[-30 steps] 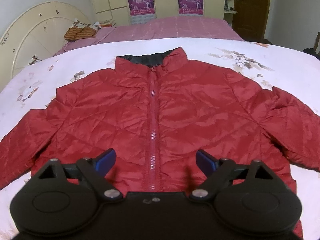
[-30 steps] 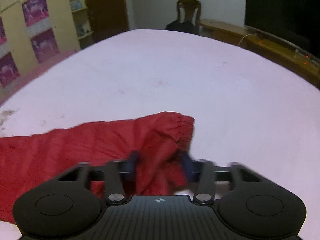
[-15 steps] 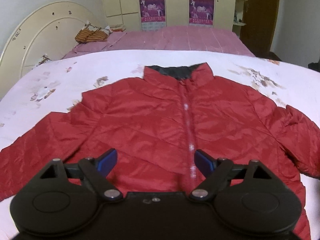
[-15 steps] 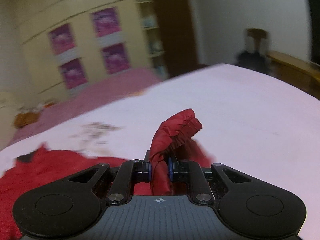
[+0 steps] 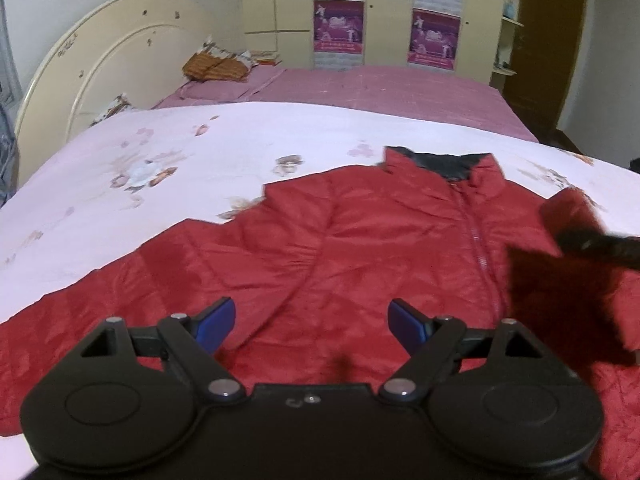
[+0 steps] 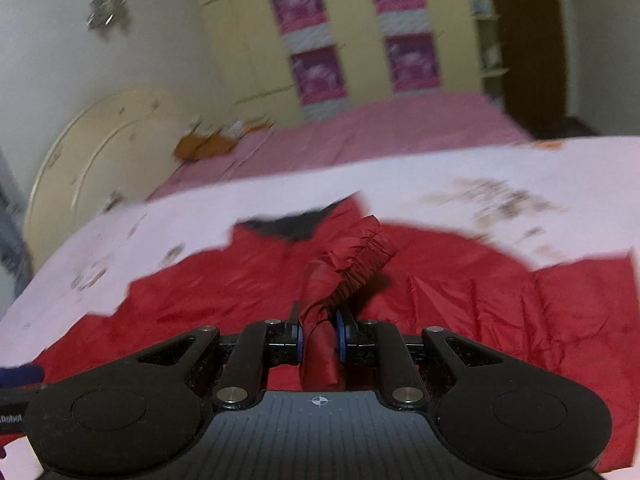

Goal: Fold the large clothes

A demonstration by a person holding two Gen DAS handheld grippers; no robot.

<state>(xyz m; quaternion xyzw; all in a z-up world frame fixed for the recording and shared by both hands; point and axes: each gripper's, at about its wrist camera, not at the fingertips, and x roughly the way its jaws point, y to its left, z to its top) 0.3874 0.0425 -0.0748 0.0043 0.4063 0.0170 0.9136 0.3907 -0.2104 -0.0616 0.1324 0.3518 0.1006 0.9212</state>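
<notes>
Left wrist view: left hand-held gripper (image 5: pixel 311 322) spread wide, empty, above the red jacket (image 5: pixel 360 248) lying flat on the bed (image 5: pixel 160 168). Right wrist view: right hand-held gripper (image 6: pixel 319 334) clamped on the sleeve cuff (image 6: pixel 352 264), raised over the jacket's chest.

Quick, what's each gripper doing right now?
Left gripper: open, holding nothing, above the red jacket.
Right gripper: closed on the sleeve cuff.

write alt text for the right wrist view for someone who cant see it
The right gripper is shut on the elastic cuff of a red jacket's sleeve, held up over the jacket's body. The jacket lies on a pale floral bedspread, its dark-lined collar pointing away; the picture is motion-blurred.
</notes>
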